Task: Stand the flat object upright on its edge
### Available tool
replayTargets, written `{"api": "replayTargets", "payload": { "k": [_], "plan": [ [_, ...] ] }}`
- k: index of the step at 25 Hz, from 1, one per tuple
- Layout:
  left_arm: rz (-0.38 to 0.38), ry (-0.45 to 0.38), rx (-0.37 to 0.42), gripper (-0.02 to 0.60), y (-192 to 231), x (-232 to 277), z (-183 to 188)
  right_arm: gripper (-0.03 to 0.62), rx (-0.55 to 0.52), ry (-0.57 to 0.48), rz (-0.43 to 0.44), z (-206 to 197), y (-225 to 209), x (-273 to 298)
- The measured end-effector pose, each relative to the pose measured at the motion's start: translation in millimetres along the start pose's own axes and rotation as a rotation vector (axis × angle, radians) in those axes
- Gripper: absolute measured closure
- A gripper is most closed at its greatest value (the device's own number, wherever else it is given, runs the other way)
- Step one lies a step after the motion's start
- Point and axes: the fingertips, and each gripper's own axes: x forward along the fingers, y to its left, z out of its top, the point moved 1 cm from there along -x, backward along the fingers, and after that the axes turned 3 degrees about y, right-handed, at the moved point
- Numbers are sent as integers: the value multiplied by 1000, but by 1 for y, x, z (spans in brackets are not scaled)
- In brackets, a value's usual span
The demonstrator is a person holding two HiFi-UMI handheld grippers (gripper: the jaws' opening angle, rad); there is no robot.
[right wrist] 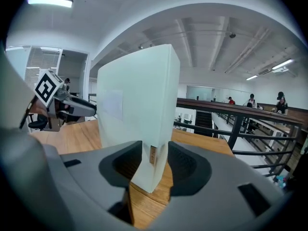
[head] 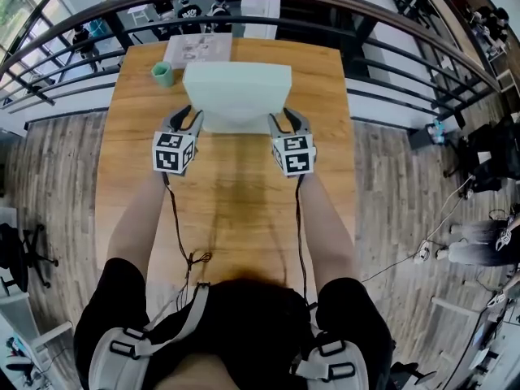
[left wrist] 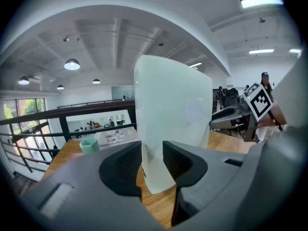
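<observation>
The flat object is a pale mint-white box (head: 236, 96) standing on its long edge across the wooden table (head: 236, 218). My left gripper (head: 195, 120) is shut on its lower left corner, with the pads pressing both broad faces. My right gripper (head: 279, 122) is shut on the lower right corner the same way. In the left gripper view the box (left wrist: 171, 105) rises upright between the jaws of my left gripper (left wrist: 152, 158), its bottom corner on the wood. The right gripper view shows the box (right wrist: 134, 109) likewise in my right gripper (right wrist: 155, 163).
A small green cup (head: 162, 74) stands at the table's far left, beside a printed sheet (head: 199, 49) at the far edge. A dark railing (head: 390, 23) curves behind the table. Wood floor lies on both sides.
</observation>
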Motion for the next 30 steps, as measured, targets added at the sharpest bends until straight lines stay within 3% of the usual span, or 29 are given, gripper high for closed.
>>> {"api": "replayTargets", "payload": {
  "k": [4, 8, 10, 12, 19, 24, 30],
  "plan": [
    [60, -40, 73, 440, -5, -22, 6, 441, 50, -48, -5, 12, -2, -21],
    [113, -107, 32, 454, -5, -54, 19, 444, 71, -159, -17, 37, 3, -58],
    [151, -151, 16, 545, -9, -77, 30, 527, 73, -246, -38, 54, 7, -86],
    [176, -192, 11, 577, -18, -100, 42, 588, 62, -325, -55, 70, 14, -116],
    [196, -319, -35, 578, -73, -184, 83, 589, 28, -531, -51, 118, 37, -216],
    [187, -335, -128, 578, -111, -224, 71, 589, 67, -564, -58, 101, 38, -268],
    [197, -310, -112, 577, -134, -233, 60, 589, 54, -519, -48, 76, 40, -274]
  ]
}}
